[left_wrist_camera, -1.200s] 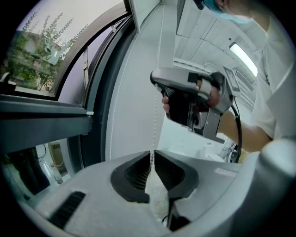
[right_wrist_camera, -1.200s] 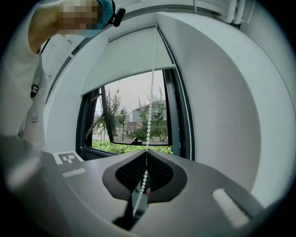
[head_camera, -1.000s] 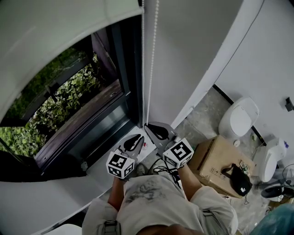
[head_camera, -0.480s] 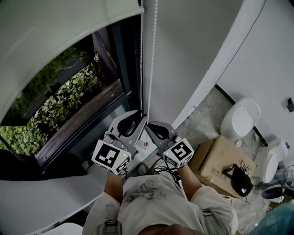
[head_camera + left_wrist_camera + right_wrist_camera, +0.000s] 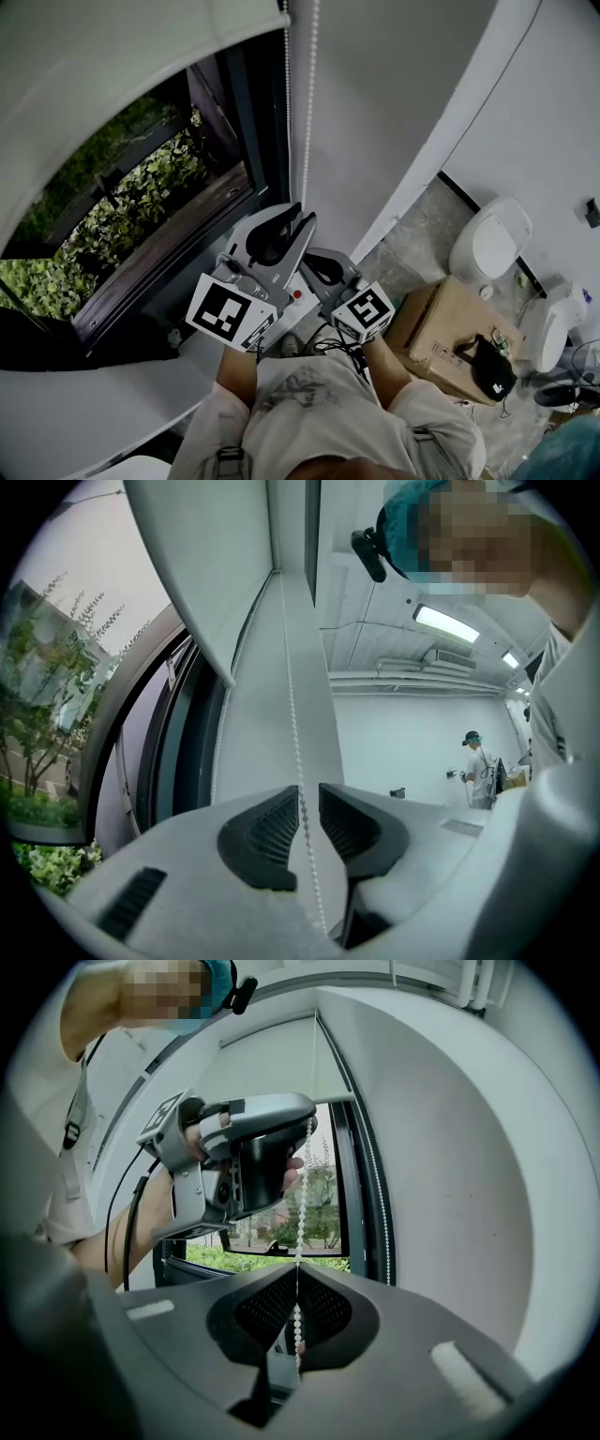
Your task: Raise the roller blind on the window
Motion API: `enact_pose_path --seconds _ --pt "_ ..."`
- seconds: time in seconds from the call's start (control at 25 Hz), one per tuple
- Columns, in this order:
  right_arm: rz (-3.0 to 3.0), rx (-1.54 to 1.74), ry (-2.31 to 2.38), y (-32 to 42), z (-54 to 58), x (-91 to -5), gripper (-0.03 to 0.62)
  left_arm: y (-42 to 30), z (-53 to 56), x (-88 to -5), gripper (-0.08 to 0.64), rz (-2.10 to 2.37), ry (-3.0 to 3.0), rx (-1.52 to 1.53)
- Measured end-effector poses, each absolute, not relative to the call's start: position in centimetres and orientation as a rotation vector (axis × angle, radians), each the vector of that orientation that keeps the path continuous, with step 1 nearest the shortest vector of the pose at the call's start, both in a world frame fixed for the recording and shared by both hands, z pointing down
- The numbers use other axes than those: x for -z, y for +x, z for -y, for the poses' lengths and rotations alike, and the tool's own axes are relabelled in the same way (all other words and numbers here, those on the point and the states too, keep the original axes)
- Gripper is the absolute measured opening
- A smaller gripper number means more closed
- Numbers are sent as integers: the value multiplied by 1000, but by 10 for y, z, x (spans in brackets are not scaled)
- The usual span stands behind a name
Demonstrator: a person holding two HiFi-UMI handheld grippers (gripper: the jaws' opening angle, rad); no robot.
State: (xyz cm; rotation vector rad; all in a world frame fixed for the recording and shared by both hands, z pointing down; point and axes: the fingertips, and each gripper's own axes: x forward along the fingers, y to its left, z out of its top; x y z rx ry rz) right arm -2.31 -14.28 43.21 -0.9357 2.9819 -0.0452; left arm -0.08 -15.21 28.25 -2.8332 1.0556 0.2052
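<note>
Left gripper (image 5: 309,795) has risen, parted around bead chain (image 5: 293,726) (top cut off); right gripper (image 5: 296,1274) clamps it

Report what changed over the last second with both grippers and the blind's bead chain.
The left gripper climbed along the bead chain, from beside and slightly below the right gripper to above it. Its jaws stand slightly apart around the chain and have not taken hold. The right gripper stayed in place, shut on the chain. The blind hangs at much the same height.
</note>
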Motion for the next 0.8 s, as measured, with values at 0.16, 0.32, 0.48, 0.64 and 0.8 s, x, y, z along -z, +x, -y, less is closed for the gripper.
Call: enact_pose_path --seconds 0.16,0.32,0.48,0.64,0.8 --pt "-2982 44 -929 -25 143 -431 11 1 155 -273 55 -1063 -2804 -210" --pt "-2986 41 -934 -25 143 -432 11 -2 156 -273 14 -1076 -2791 -202" --pt "-2993 41 -944 -24 145 -435 11 -2 157 -277 12 -1095 -2768 -181" --pt "-3012 56 -955 -23 144 -447 11 -4 158 -289 12 -1101 -2796 -173" --pt "-3021 87 -959 -23 144 -459 11 -5 159 -298 11 -1116 -2813 -179"
